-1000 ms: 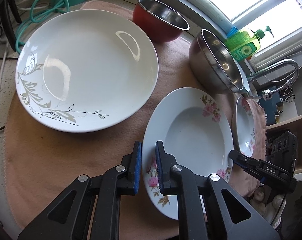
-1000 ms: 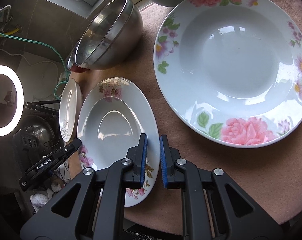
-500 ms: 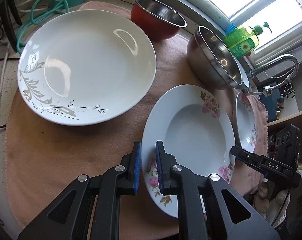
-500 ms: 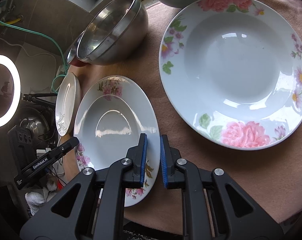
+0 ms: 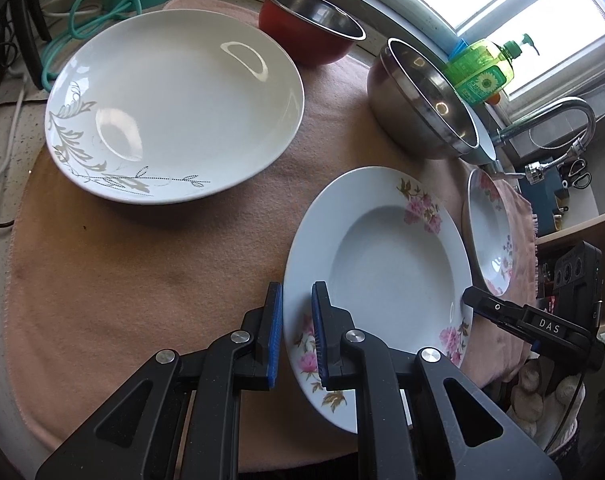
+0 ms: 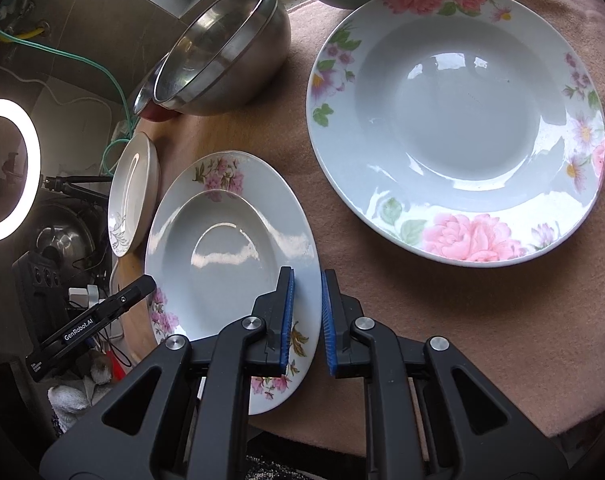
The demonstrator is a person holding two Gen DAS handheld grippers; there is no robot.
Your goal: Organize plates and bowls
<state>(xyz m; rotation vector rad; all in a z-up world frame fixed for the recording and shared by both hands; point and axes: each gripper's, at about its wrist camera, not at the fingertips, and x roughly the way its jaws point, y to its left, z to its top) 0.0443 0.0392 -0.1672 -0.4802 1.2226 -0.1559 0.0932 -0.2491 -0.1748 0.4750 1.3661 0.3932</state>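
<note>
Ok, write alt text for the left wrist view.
The left gripper grips the near rim of a small pink-flowered plate on a pink cloth. Beyond lie a leaf-patterned white plate, a red bowl and steel bowls.

The left tongs point(image 5: 295, 334) straddle the near left rim of the small white soup plate with pink flowers point(image 5: 386, 264); the right tongs point(image 6: 306, 314) straddle its opposite rim. Ahead-left of the left tongs lies the large white plate with a grey leaf pattern point(image 5: 174, 108), the red-sided steel bowl point(image 5: 310, 36) behind it. Ahead-right of the right tongs lies the large white rose-rimmed soup plate point(image 6: 454, 124); the nested steel mixing bowls point(image 6: 230, 48) sit ahead-left. All rest on the peach cloth point(image 5: 142, 264).
</note>
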